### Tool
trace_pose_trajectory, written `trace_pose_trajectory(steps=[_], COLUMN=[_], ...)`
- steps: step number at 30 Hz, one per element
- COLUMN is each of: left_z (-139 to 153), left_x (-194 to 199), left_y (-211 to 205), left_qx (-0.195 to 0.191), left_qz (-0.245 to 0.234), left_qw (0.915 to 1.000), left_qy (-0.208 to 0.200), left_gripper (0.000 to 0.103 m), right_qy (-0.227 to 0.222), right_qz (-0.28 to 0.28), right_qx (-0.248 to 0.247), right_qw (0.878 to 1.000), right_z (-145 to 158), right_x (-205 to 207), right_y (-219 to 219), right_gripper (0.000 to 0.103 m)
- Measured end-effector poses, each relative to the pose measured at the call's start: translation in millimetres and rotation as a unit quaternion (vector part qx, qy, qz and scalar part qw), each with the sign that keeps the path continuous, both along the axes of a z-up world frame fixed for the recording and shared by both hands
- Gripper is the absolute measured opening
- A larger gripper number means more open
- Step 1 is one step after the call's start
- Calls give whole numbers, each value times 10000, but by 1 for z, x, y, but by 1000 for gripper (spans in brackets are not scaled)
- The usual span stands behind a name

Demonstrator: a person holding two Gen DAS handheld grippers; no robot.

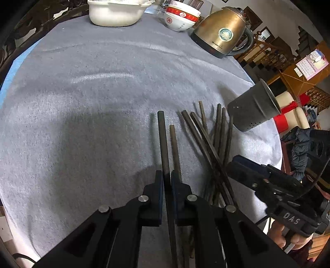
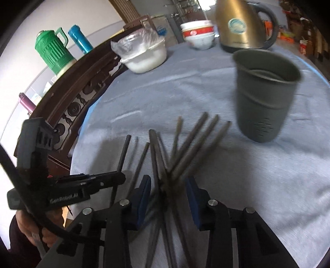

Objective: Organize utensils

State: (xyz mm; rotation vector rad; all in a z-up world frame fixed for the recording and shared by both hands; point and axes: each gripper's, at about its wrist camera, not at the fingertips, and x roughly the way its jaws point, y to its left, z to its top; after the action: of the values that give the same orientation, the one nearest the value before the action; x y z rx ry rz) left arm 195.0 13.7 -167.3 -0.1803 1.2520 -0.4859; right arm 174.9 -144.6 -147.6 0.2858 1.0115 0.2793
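Note:
Several dark chopsticks (image 1: 208,132) lie fanned on the grey cloth; they also show in the right wrist view (image 2: 185,148). A dark grey perforated holder cup (image 1: 254,107) stands upright to their right, seen too in the right wrist view (image 2: 266,90). My left gripper (image 1: 166,179) is shut on one dark chopstick (image 1: 163,140), held a little above the cloth. My right gripper (image 2: 169,185) is open, its jaws on either side of the chopstick pile. The right gripper's body (image 1: 268,185) shows in the left wrist view, and the left gripper's body (image 2: 82,185) shows in the right wrist view.
A brass electric kettle (image 1: 222,33), stacked red-and-white bowls (image 1: 181,16) and a white basin (image 1: 117,12) stand at the table's far edge. A carved dark wood rail (image 2: 78,99) runs along the left. A green jug (image 2: 53,51) and a blue flask (image 2: 80,39) stand beyond it.

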Motion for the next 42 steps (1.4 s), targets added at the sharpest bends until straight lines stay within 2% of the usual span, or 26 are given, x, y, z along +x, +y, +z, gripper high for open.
trace_pose_trajectory(steps=[6, 10, 17, 26, 28, 29, 30, 36, 42], left_z=[-4, -5, -3, -3, -4, -5, -6, -1, 40], left_x=[11, 22, 40, 59, 62, 64, 66, 62, 39], left_y=[-1, -4, -14, -33, -34, -34, -33, -19, -8], left_qx=[197, 297, 512, 788, 770, 772, 791, 664, 355], left_qz=[70, 150, 136, 72, 79, 89, 116, 290, 461], left_qw=[9997, 9994, 9986, 9969, 9970, 9970, 9968, 9974, 9970], left_qy=[87, 121, 79, 26, 25, 28, 21, -61, -503], left_gripper=[8, 17, 18, 18, 18, 12, 8, 7, 6], right_qy=[161, 301, 546, 815, 825, 804, 764, 684, 551], right_qz=[-12, 78, 287, 30, 6, 8, 3, -31, -72], right_qx=[-154, -206, -240, -10, 79, 128, 132, 418, 971], right_qw=[9998, 9993, 9978, 9967, 9966, 9967, 9970, 9968, 9937], right_z=[-5, -3, -3, -14, -15, -15, -13, 0, 20], right_x=[16, 21, 28, 49, 49, 48, 47, 39, 18], right_y=[16, 16, 21, 11, 8, 7, 6, -8, -27], right_gripper=[25, 22, 22, 25, 22, 21, 14, 13, 13])
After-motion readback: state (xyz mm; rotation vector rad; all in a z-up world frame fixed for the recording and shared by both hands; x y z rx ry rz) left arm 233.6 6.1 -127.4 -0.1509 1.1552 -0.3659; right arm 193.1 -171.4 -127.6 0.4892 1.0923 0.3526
